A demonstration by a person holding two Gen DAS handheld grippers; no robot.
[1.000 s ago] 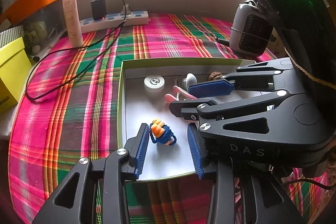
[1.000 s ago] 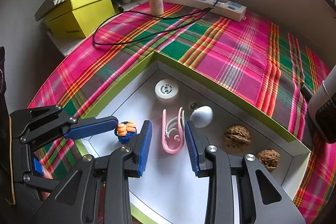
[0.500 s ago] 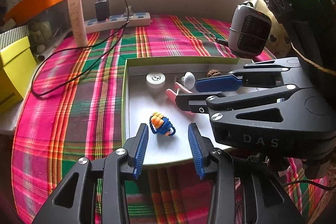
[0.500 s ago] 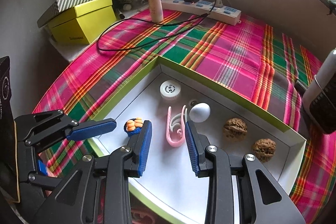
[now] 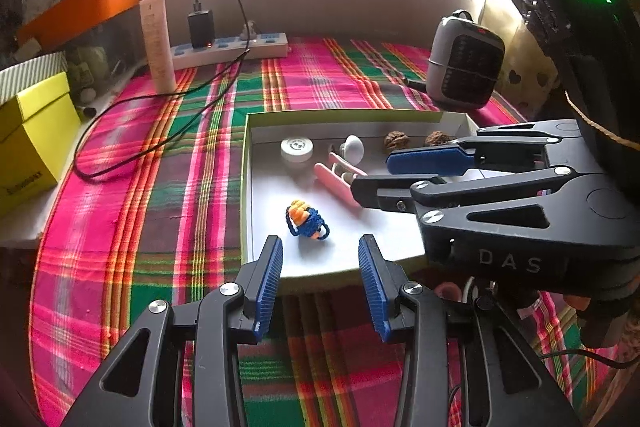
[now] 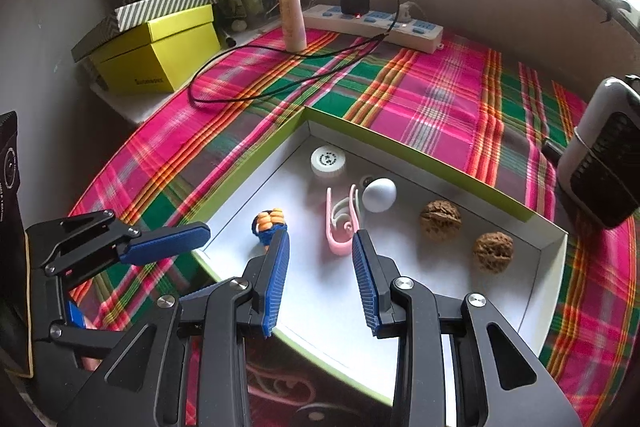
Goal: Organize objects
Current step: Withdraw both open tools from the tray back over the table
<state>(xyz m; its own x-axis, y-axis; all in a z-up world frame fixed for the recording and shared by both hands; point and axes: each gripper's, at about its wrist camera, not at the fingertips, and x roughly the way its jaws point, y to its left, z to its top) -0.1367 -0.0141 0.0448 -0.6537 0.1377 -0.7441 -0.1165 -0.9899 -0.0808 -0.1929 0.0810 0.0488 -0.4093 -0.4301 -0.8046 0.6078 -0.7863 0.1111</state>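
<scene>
Nearest, the left gripper (image 5: 320,267) and right gripper (image 6: 322,267) both hover spread wide and empty over the shallow white tray with green rim (image 6: 420,151); inside lie a blue-and-orange knitted charm (image 5: 306,219), pink plastic clip (image 6: 340,223), white egg-shaped piece (image 6: 379,195), round white cap (image 6: 328,161), two brown walnuts (image 6: 440,219); sorting looks nearly finished, since nothing small remains loose on the plaid cloth (image 6: 440,99).

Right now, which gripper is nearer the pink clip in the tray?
Right. The right gripper is open just short of the pink clip, which lies ahead between its fingers. The left gripper, also open, sits at the tray's near edge facing the blue-and-orange toy.
</scene>
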